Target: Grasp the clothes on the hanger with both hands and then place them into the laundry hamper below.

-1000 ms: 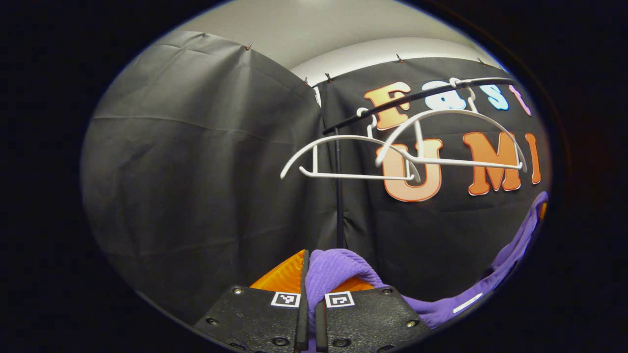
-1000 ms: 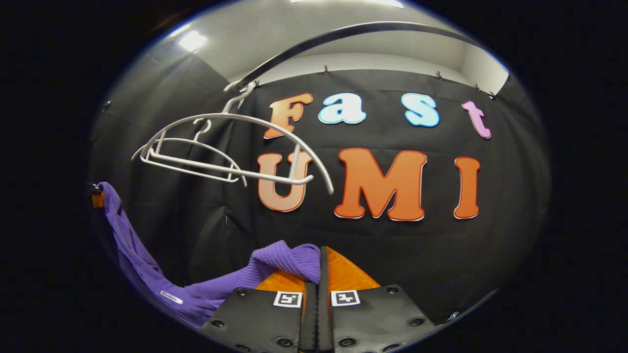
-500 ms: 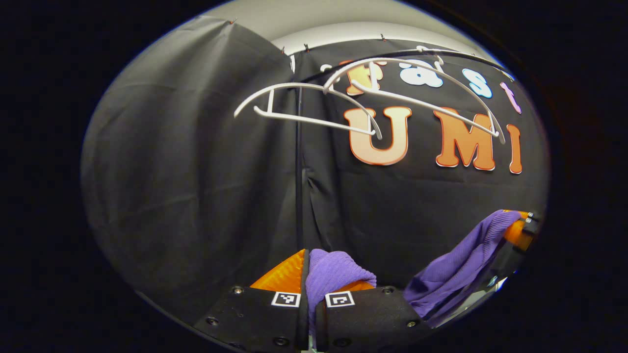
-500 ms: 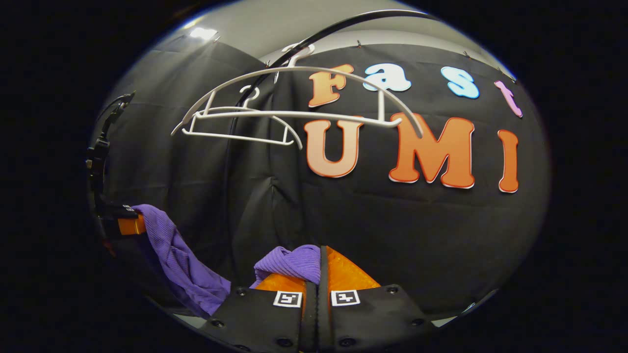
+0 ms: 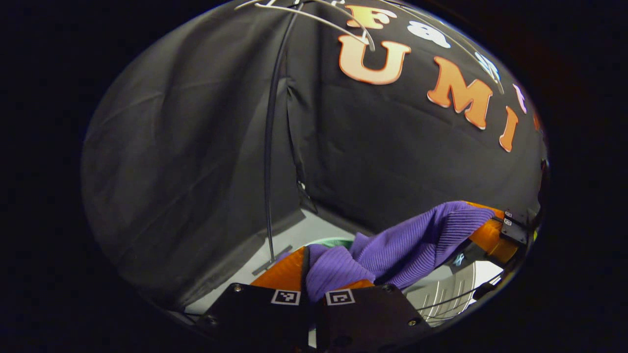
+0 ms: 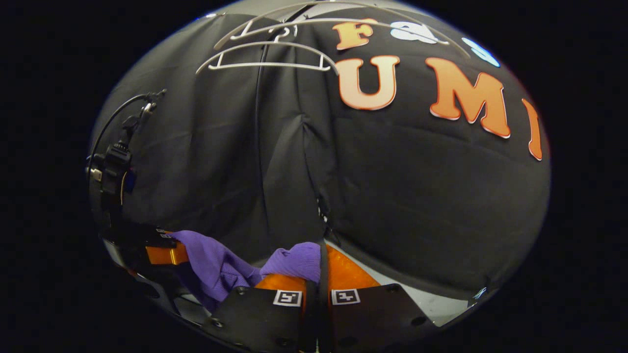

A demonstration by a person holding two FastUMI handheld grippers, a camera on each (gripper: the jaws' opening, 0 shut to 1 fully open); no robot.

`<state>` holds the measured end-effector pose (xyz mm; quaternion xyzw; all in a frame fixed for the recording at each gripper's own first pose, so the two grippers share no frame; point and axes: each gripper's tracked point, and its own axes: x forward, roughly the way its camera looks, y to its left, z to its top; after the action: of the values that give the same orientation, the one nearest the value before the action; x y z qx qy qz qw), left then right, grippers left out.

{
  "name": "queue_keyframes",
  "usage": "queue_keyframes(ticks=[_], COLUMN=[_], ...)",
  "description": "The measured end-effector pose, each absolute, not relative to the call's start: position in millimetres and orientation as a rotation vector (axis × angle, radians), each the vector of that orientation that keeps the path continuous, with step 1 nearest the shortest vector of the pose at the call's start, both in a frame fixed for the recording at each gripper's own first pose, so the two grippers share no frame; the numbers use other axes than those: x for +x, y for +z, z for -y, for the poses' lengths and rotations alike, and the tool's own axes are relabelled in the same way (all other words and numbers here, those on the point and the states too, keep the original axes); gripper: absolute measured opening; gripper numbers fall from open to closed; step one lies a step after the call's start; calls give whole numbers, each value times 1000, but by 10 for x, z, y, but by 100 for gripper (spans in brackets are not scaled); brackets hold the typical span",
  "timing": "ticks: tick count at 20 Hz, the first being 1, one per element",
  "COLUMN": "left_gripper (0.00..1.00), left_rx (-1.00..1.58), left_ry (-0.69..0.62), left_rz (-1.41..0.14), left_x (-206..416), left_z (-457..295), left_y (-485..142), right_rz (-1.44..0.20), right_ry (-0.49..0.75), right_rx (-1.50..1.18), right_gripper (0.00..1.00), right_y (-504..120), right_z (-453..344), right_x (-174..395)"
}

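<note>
**Lowering the purple garment toward the hamper, both grips on**

Holding the purple garment at two separate points, both grippers kept it slung as a short span between them; I judged this two-point hold was meant to keep the cloth gathered, not trailing, on the way down.

Left gripper: fingers clenched on a fold of the knit, which bulged out at 12 o'clock from the fingertips in the left gripper view. From there the cloth ran toward 2 o'clock, to the other gripper near the view's rim.

Right gripper: fingers likewise clamped on a bunched fold, the cloth showing on the left side of the closed fingers in the right gripper view. The rest sagged toward 9 o'clock, where the left gripper gripped it.

White hangers hung bare on the black rack at 12 o'clock, well above the garment, so the garment was off the hanger.

Pale floor showed beneath the cloth. A green-white edge just behind the cloth could be the hamper rim; cannot tell. Judged: drop not yet made.
</note>
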<state>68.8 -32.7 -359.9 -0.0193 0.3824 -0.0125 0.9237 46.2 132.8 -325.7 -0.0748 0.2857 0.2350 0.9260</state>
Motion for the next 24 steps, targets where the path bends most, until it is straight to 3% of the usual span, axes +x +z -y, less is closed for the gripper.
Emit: queue_keyframes(ticks=[7, 8, 9, 10, 11, 14, 15, 16, 17, 22, 23, 24], left_gripper=[7, 8, 11, 9, 25, 74, 82, 84, 100, 96, 96, 97], left_rx=[-38, -47, -49, -54, -48, -13, -14, -16, -20, -27, -26, -29], left_ry=[-22, -24, -18, -16, 2, 76, 86, 90, 94, 94, 90, 85], left_rz=[-1062, -1089, -1109, -1121, -1143, -1164, -1166, -1161, -1155, -1129, -1122, -1118], left_x=[362, 336, 315, 297, 259, 216, 222, 242, 251, 279, 291, 301], left_z=[361, 396, 406, 395, 361, 252, 231, 207, 187, 169, 157, 168], left_y=[-4117, -4121, -4132, -4096, -4103, -4136, -4124, -4085, -4083, -4076, -4062, -4048], right_rz=[-841, -861, -886, -920, -949, -1006, -1012, -1012, -1013, -1015, -1013, -1013], right_ry=[459, 450, 447, 459, 467, 490, 490, 487, 483, 480, 481, 481], right_rx=[-168, -178, -189, -187, -181, -166, -162, -160, -157, -146, -144, -142], right_gripper=[9, 5, 11, 25, 21, 65, 79, 94, 94, 100, 94, 100], right_y=[-4090, -4201, -4279, -4386, -4489, -4673, -4623, -4620, -4637, -4663, -4672, -4674], right_z=[-1237, -1200, -1165, -1161, -1140, -1095, -1119, -1115, -1096, -1087, -1092, -1091], right_x=[198, 186, 136, 69, -17, -188, -190, -178, -177, -185, -189, -185])
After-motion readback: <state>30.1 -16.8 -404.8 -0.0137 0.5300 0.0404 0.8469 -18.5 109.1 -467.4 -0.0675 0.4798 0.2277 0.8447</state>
